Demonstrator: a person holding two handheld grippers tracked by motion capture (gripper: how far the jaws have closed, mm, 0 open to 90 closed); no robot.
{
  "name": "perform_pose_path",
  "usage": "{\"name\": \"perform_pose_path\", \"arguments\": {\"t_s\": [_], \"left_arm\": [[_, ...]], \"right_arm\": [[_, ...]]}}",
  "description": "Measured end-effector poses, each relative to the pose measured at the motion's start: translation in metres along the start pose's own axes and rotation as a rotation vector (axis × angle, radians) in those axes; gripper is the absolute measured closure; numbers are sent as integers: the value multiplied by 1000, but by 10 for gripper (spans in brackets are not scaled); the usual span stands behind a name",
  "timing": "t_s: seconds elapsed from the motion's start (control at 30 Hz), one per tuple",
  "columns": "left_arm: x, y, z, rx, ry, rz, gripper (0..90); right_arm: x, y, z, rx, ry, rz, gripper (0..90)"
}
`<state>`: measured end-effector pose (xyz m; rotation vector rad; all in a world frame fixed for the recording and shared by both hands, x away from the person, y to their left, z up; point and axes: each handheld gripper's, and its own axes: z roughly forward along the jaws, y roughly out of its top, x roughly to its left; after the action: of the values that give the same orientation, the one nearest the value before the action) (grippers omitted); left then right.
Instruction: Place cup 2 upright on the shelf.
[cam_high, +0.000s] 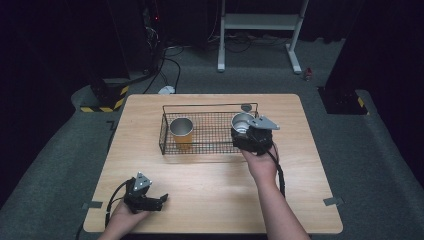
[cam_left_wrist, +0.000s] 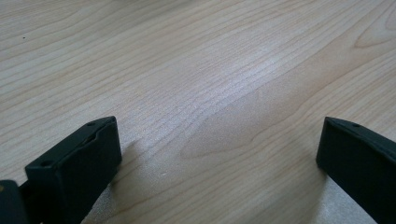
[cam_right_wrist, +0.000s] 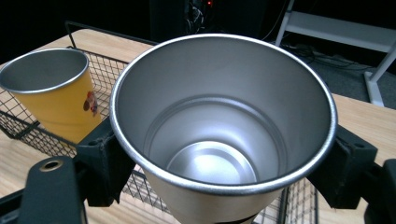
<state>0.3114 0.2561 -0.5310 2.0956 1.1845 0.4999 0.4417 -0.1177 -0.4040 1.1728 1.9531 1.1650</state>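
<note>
I work at a wooden table with a wire basket standing at its far middle. I judge the job is putting cups into this basket, and it is about half done: a yellow cup stands upright already in the left part of the basket, and the steel cup is over the right part, clamped from both sides by my right gripper. What is left, I think, is to lower this cup to the basket floor and release it. I cannot tell if its bottom touches the wire already.

My left gripper rests at the near left corner of the table, well apart from the basket, with its jaws spread wide and nothing between them.

The high view gives me the layout, but the cup's inside is small there. The right gripper view shows the steel cup is empty and upright, and a small picture on the yellow cup. The left gripper view shows bare wood grain between the jaws.
</note>
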Motion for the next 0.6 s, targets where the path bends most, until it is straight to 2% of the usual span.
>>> {"name": "perform_pose_path", "arguments": {"t_s": [0.3, 0.37, 0.6], "left_arm": [[0, 0, 0, 0, -2, 2, 3], [0, 0, 0, 1, -2, 4, 3], [1, 0, 0, 0, -4, 8, 3]], "right_arm": [[12, 12, 19, 11, 18, -8, 185], [15, 14, 23, 8, 22, 4, 185], [17, 16, 36, 29, 28, 13, 185]]}}
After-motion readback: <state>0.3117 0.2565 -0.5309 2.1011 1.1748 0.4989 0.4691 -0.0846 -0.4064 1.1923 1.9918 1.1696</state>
